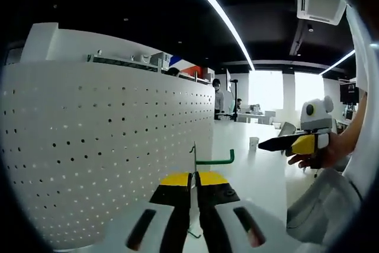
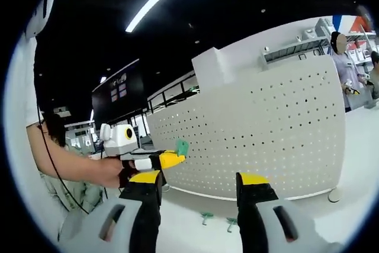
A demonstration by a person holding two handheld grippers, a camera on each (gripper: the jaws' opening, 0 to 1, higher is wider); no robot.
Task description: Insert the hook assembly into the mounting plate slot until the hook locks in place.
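**Nearly at the board: hook held, not yet seated**

Right now the left gripper [image 1: 193, 183] has its jaws pressed together on a green hook [image 1: 214, 159], the wire stem pinched between the yellow tips and the bent arm poking out to the side. Just beside it stands the white pegboard [image 1: 106, 140], upright on the white table [image 1: 260, 170], its rows of holes facing the hook. To my eye this is the approach step: the hook is near the panel but apart from it, so nothing is locked in yet. The next move looks to need the hook's end lined up with a hole or slot, then pushed in squarely.

Over in the right gripper view, the right gripper [image 2: 198, 183] hangs with its jaws spread wide and nothing between them, well back from the pegboard. Two spare green hooks [image 2: 218, 220] lie on the table below its jaws, at the panel's foot.
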